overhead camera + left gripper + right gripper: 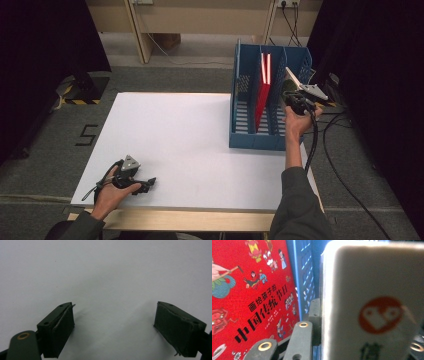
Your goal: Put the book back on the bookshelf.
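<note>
While the left gripper (145,186) rests low over the near left part of the white table (200,145), its jaws stand wide apart with nothing between them; the left gripper view shows both black pads (61,332) spread over bare white tabletop. The right gripper (295,97) is raised at the far right side of the table, beside the right end of the blue file rack (250,135), and its jaws are clamped on a white book (293,78). In the high view this book rises tilted from the gripper, its upper end over the rack's rightmost compartment; whether it touches the rack cannot be told. In the right gripper view the white book (374,302) is seen close up and blurred between the jaws, with a red round emblem on its cover. A red book (263,90) stands in the rack's middle compartment, leaning against a divider. The right gripper view shows the red book's cover (249,295), printed with cartoon figures and black characters, to the left of a blue slotted divider (302,277). The rack stands on the far right area of the table, well apart from the left gripper. The person's right hand (297,122) holds the right gripper from below, with its cable trailing down off the table edge.
</note>
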The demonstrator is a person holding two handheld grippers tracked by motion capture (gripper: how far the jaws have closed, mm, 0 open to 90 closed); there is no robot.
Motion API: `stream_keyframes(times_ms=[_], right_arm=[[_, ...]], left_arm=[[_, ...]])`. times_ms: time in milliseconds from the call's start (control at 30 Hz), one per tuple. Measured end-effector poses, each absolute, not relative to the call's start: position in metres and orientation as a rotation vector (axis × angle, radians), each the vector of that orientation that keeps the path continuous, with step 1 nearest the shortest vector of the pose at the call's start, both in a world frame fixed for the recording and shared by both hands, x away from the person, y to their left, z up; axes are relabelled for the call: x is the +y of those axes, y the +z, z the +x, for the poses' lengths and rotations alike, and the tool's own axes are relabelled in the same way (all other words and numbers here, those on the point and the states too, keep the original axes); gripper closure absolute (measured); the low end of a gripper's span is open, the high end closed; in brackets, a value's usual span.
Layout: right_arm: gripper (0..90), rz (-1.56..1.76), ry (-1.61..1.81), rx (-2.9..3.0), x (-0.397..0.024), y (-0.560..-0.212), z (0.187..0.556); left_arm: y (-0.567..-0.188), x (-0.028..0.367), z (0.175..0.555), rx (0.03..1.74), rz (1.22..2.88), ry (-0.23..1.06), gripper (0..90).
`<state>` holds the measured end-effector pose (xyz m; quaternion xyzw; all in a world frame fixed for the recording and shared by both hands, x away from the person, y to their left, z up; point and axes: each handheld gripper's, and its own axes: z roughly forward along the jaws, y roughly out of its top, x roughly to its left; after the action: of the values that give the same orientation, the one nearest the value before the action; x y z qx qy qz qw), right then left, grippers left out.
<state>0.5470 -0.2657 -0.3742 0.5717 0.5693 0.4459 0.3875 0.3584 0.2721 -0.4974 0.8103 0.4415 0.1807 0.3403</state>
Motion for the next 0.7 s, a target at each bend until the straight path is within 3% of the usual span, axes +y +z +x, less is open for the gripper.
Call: stream_keyframes(times_ms=[700], right_arm=[[75.7, 1.478, 1.072, 1.52, -0.257, -0.393, 0.566]], left_arm=[[-0.497, 0.272, 0.357, 1.15, 2.116, 0.472, 14.9]])
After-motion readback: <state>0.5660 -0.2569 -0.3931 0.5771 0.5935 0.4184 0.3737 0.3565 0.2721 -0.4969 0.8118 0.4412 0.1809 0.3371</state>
